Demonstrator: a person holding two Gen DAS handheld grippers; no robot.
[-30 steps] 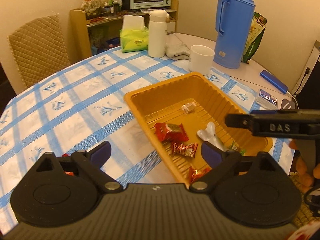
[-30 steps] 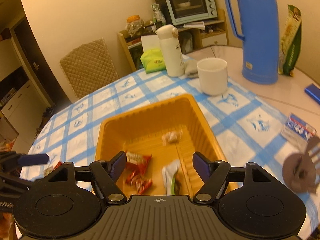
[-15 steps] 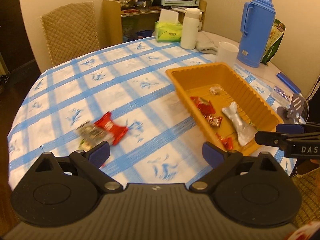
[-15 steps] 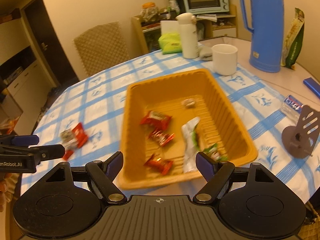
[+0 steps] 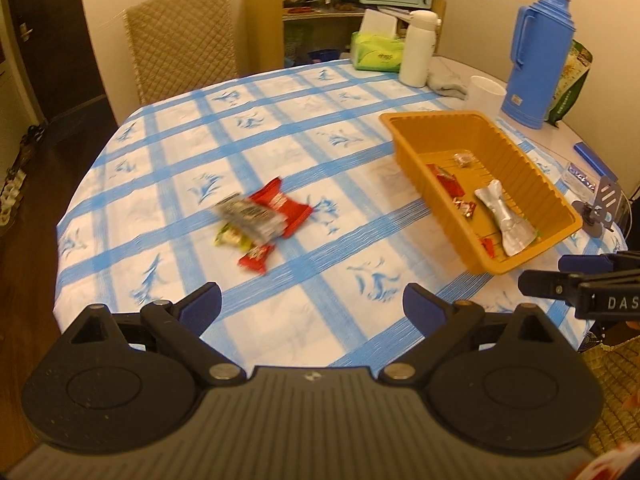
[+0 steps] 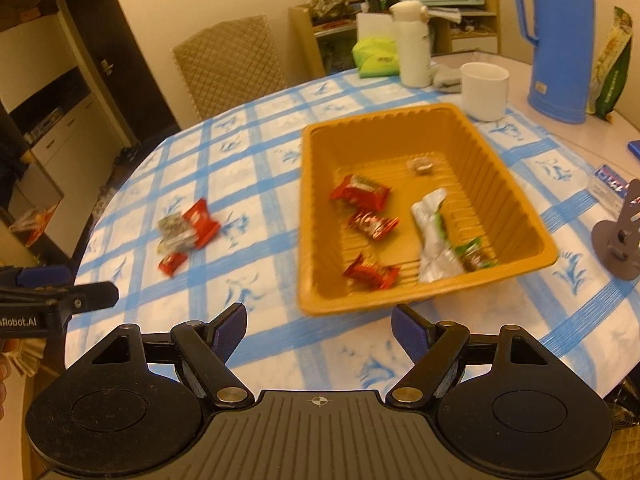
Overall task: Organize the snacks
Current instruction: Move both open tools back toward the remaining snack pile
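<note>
An orange tray [image 5: 408,142] [image 6: 316,216] stands on the blue-checked tablecloth and holds several wrapped snacks, among them red wrappers [image 6: 360,194] and a silver wrapper [image 5: 505,216] [image 6: 432,236]. A small heap of loose snacks [image 5: 260,220] [image 6: 188,228] lies on the cloth to the left of the tray. My left gripper [image 5: 312,308] is open and empty above the table's near edge, in front of the heap. My right gripper [image 6: 319,328] is open and empty at the near edge, just in front of the tray.
A white mug [image 6: 484,90], a blue thermos jug [image 6: 560,40], a white bottle [image 6: 414,44] and a green tissue pack [image 6: 376,58] stand at the far side. A grey metal stand [image 6: 620,240] is right of the tray. A padded chair [image 5: 180,40] is behind the table.
Both grippers have pulled back from over the tray toward the near table edge. The loose snack heap to the left of the tray has come into view. Both stay open.
</note>
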